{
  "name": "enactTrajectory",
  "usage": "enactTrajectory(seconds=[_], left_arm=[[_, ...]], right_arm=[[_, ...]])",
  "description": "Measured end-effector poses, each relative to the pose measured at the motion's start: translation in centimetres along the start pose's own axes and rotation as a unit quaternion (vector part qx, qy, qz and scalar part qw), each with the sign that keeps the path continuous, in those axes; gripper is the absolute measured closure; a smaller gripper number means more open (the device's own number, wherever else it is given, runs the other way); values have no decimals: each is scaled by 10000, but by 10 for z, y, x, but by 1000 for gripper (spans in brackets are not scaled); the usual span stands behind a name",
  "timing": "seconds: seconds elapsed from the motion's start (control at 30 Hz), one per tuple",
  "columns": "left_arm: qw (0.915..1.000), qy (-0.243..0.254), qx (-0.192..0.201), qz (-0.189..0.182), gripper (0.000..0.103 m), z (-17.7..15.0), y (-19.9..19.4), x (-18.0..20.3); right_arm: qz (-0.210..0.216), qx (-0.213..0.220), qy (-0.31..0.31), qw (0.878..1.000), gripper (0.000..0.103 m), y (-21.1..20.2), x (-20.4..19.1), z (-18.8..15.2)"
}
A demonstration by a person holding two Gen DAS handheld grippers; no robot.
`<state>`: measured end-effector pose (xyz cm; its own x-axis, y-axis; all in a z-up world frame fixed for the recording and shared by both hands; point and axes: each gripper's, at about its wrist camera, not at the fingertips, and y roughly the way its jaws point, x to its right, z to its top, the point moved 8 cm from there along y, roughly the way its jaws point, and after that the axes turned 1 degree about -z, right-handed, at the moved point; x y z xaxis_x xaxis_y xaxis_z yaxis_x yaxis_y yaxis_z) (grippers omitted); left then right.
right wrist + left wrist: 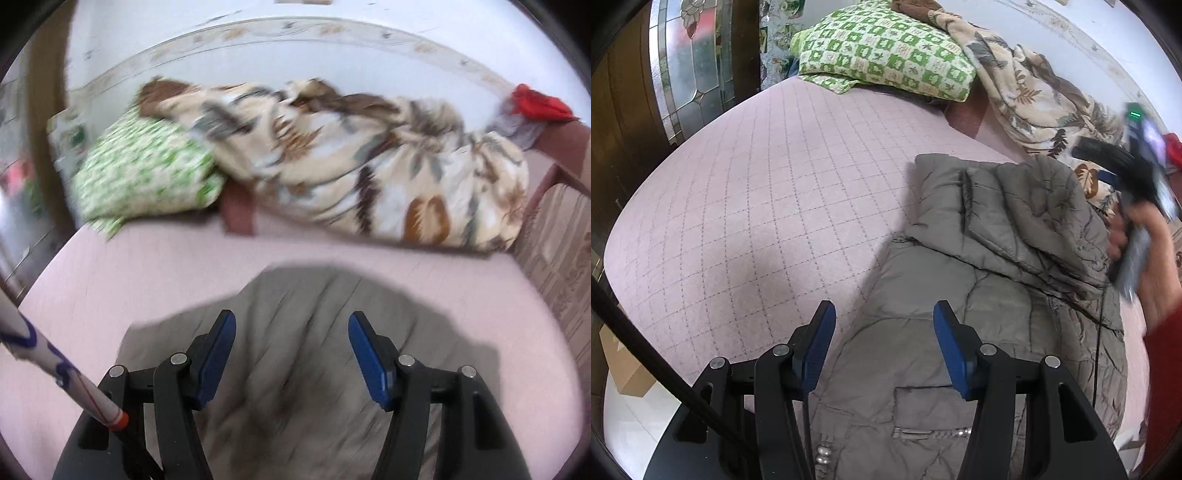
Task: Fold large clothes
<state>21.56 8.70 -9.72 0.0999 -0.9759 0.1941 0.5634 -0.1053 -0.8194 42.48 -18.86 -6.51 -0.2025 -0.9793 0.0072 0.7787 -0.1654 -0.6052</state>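
Observation:
A grey quilted jacket (997,258) lies on the pink checked bed sheet (757,184), with one part folded over its upper body. My left gripper (884,306) hovers open over the jacket's lower left edge, near a zipped pocket, with nothing between its blue pads. In the right wrist view, which is blurred by motion, my right gripper (291,317) is open above the jacket (295,350), and its pads are not touching the cloth. The left wrist view shows a person's hand (1137,236) holding the right tool at the jacket's far right edge.
A green-and-white patterned pillow (886,51) and a bunched leaf-print blanket (1034,92) lie along the wall at the head of the bed. A red cloth (535,103) sits at the far right. A glass-panelled door (694,66) and a cardboard box (624,365) stand left of the bed.

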Motion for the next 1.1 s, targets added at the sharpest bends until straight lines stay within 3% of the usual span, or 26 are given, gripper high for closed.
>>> enactTrajectory(seconds=[0.07, 0.13, 0.3, 0.53, 0.63, 0.73, 0.83, 0.97, 1.03, 1.1], left_arm=[[10000, 59, 5, 11, 49, 0, 2, 2], [10000, 61, -27, -8, 49, 1, 6, 2], [10000, -12, -81, -31, 49, 3, 15, -6], [9999, -29, -170, -5, 49, 3, 22, -7], [10000, 13, -22, 82, 49, 6, 13, -7], [9998, 91, 33, 167, 48, 3, 7, -3], [9998, 170, -24, 94, 48, -2, 7, 6], [9986, 339, -36, 399, 45, -12, 23, 10], [9978, 333, -341, 464, 45, -22, 42, 7], [9961, 313, -718, 398, 45, -34, 60, 4]], right_arm=[[2, -258, 185, 9995, 35, 27, 11, 14], [83, -797, 466, 9957, 35, 67, 15, 12], [-100, -1725, 494, 9837, 33, 144, 11, -46], [-64, -1596, 557, 9856, 27, 158, 15, -62], [-33, -1547, 640, 9859, 27, 144, 20, -51], [257, -1032, 976, 9895, 27, 96, 31, -25], [397, -600, 821, 9940, 25, 38, 48, -24], [42, -640, 392, 9972, 21, 3, 77, -77], [-171, -1085, 149, 9938, 22, 9, 89, -117], [-107, -1277, 73, 9917, 22, 8, 99, -142]])
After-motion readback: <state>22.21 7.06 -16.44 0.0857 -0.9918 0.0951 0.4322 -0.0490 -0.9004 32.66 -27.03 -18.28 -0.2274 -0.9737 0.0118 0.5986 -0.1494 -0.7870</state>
